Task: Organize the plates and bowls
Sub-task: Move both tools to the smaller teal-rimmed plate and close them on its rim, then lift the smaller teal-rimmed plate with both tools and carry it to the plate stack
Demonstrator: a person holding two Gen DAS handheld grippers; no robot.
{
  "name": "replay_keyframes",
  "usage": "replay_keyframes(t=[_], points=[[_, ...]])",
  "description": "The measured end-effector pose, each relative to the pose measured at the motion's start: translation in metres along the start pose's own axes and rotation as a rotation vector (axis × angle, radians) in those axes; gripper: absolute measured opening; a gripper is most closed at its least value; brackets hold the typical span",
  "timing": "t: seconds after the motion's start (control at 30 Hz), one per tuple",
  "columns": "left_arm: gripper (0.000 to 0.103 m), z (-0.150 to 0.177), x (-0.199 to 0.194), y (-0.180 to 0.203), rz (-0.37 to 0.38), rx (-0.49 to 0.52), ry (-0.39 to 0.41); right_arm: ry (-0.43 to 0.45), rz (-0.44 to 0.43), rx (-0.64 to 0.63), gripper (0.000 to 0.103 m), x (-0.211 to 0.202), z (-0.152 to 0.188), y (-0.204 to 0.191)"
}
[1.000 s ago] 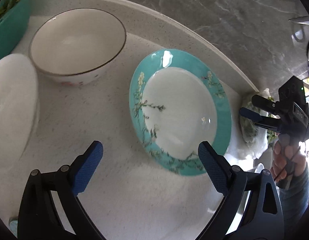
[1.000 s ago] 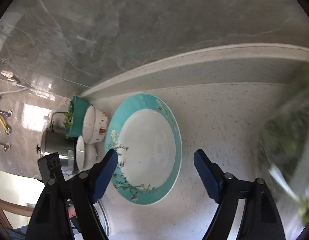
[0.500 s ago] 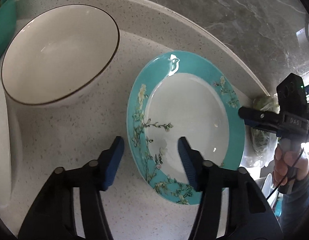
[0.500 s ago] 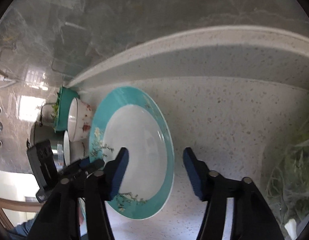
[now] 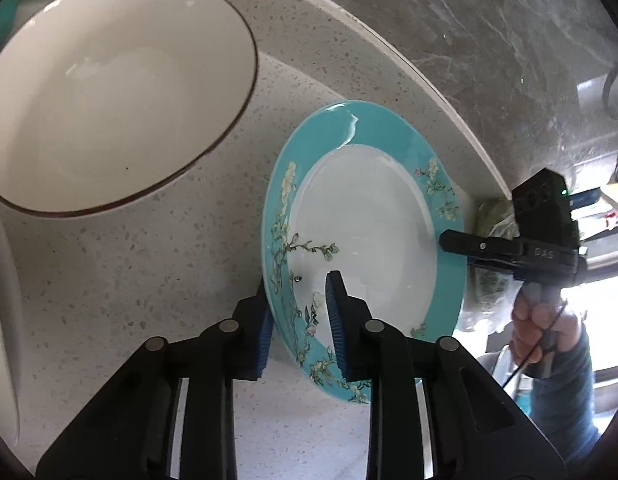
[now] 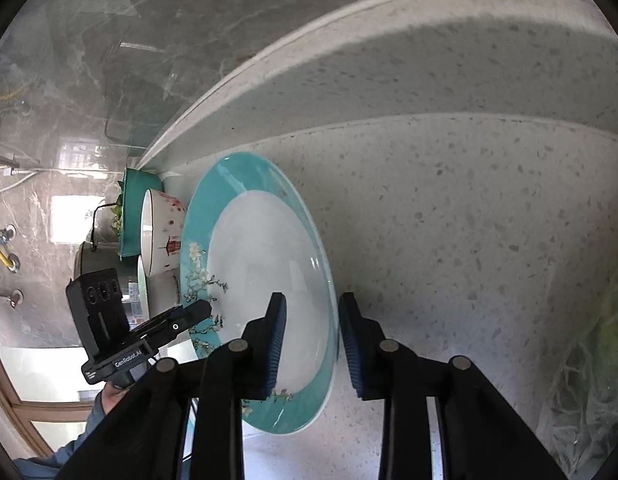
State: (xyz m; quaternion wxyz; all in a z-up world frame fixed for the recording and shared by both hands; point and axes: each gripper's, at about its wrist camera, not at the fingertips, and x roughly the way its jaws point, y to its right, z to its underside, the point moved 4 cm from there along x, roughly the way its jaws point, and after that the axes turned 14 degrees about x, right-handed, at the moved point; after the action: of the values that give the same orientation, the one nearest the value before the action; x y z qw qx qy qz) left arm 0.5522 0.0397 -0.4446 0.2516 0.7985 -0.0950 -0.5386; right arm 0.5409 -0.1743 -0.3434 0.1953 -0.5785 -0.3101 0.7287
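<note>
On the speckled counter (image 5: 121,264), the teal-rimmed plate (image 5: 365,224) sits between the two tools, and each one straddles an opposite edge of it. The left gripper (image 5: 299,320) has one blue pad under the plate's near-left rim and the other over its face, jaws narrowed almost onto the rim. Across the plate, the right gripper (image 6: 313,340) does the same on the far side: one pad over the white well, one outside the rim, also drawn close. Whether either pair is truly pinching is hard to call from here; the pads look just shy of, or barely at, contact. The plate's width runs straight from one gripper to the other, so a level two-handed lift looks like the play. The big white bowl (image 5: 109,92) waits just beside the plate on the left arm's side, with a second white dish (image 5: 3,320) at the frame edge.
</note>
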Motion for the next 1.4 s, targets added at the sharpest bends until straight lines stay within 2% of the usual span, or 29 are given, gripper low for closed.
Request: replay_keyframes(t=[0.07, 0.23, 0.37, 0.53, 0.7, 1.07, 1.27, 1.4], points=[[0.022, -0.001, 0.0, -0.001, 0.011, -0.003, -0.002, -0.012, -0.004, 0.009, 0.022, 0.002, -0.001, 0.001], [0.022, -0.002, -0.006, -0.012, 0.05, -0.052, 0.01, -0.008, -0.055, 0.072, 0.022, 0.001, -0.003, 0.009], [0.022, 0.001, -0.007, -0.009, 0.034, -0.047, 0.025, 0.016, -0.06, 0.071, 0.02, -0.001, -0.003, 0.009], [0.007, 0.005, -0.008, -0.013, 0.009, -0.055, 0.043, 0.054, -0.042, 0.097, 0.009, -0.003, -0.003, 0.014], [0.006, 0.006, -0.009, -0.014, 0.001, -0.037, 0.043, 0.083, -0.023, 0.102, 0.009, -0.006, -0.002, 0.014], [0.006, 0.01, -0.022, -0.015, 0.009, -0.034, 0.076, 0.102, -0.04, 0.086, 0.009, -0.009, 0.009, 0.007], [0.006, 0.016, -0.027, -0.011, 0.011, -0.02, 0.077, 0.129, -0.009, 0.048, 0.01, -0.013, 0.016, 0.001], [0.006, 0.02, -0.035, -0.009, 0.021, -0.016, 0.09, 0.148, -0.031, 0.032, 0.01, -0.02, 0.02, -0.003]])
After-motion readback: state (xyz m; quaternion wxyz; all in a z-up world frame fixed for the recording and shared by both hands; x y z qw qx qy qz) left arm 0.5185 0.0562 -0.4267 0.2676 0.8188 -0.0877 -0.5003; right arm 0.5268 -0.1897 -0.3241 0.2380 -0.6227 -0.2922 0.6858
